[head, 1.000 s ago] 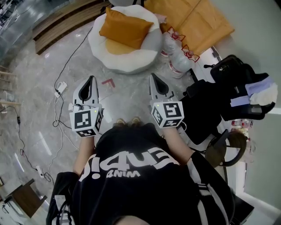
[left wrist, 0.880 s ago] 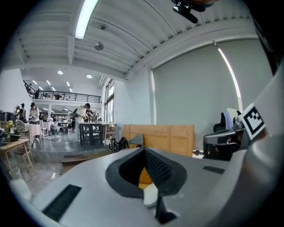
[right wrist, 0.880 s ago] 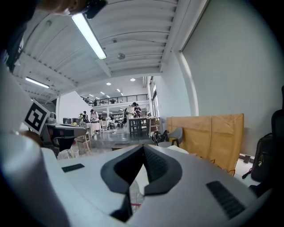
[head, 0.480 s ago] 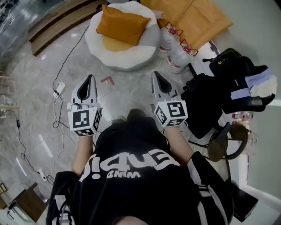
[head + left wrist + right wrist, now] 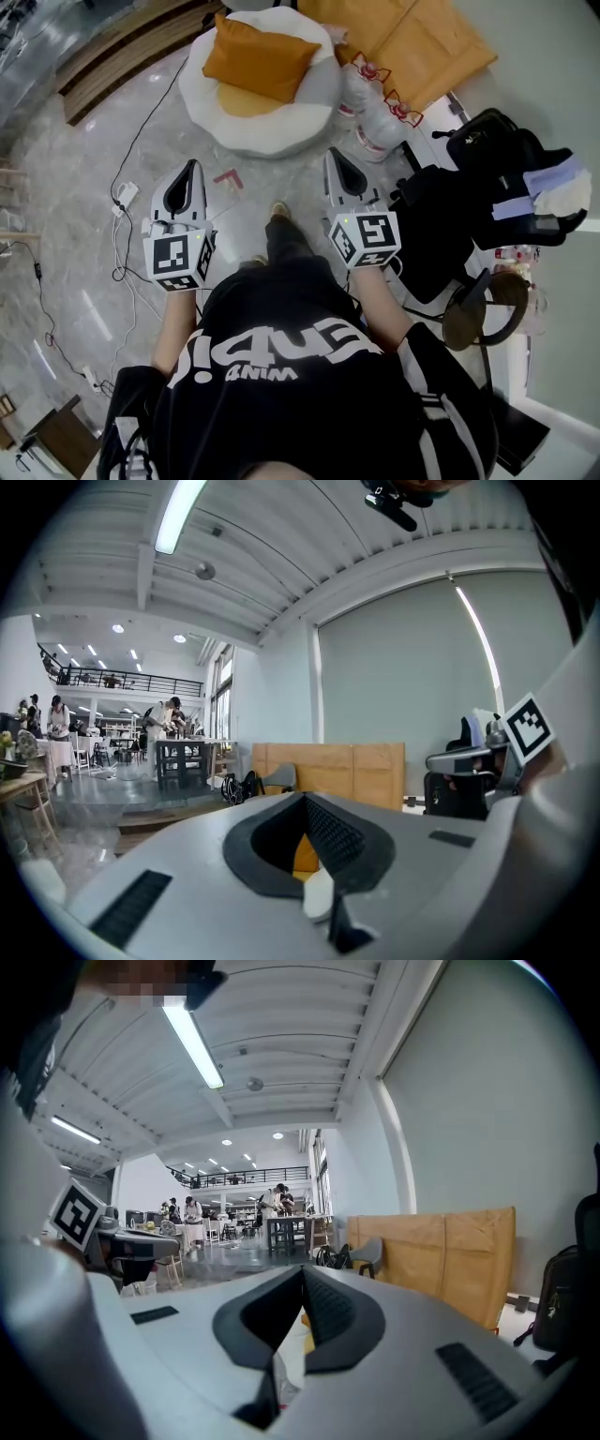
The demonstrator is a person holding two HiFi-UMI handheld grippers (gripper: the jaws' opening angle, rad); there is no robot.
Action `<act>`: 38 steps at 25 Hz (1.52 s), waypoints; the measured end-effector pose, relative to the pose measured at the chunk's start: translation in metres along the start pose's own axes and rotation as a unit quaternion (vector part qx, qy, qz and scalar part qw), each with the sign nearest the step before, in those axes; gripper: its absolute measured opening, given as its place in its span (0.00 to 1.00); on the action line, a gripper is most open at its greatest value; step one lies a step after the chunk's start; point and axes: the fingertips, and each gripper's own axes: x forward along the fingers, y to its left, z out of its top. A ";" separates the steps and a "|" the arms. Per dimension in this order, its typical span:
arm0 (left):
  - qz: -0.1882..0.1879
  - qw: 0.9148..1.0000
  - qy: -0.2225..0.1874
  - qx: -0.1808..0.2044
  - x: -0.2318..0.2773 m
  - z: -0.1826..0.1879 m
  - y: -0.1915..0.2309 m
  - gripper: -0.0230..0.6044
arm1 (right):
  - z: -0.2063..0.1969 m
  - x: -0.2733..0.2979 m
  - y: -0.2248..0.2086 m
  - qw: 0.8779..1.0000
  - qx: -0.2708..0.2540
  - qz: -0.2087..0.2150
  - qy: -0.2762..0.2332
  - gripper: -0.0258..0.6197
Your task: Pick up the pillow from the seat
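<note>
An orange pillow [image 5: 261,62] lies on a round white seat [image 5: 281,120] on the floor at the top of the head view. Both grippers are held out in front of the person, short of the seat and apart from it. My left gripper [image 5: 194,168] is shut with nothing in it, its tips toward the seat's near left side. The right gripper [image 5: 332,156] is also shut and empty, close to the seat's near right edge. In the left gripper view a sliver of the orange pillow [image 5: 302,853] shows through the jaw opening of the left gripper [image 5: 305,797].
Tan cardboard panels [image 5: 412,42] stand behind the seat, with tied plastic bags [image 5: 377,120] beside it. A black chair piled with bags [image 5: 473,192] is at the right. Cables and a power strip [image 5: 127,193] trail at the left. The person's shoe [image 5: 278,210] is between the grippers.
The person's leg and shoe have swung forward between the grippers. The seat and pillow have shifted slightly up and left in view. Both grippers stay shut.
</note>
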 end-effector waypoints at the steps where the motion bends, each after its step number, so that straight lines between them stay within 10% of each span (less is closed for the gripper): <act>1: 0.000 1.000 0.000 0.000 0.004 0.001 0.002 0.05 | 0.001 0.005 -0.001 1.000 0.001 0.002 0.000 0.07; 38: 0.045 0.999 0.001 -0.007 0.221 0.044 0.047 0.05 | 0.029 0.207 -0.114 0.998 0.001 0.061 0.016 0.07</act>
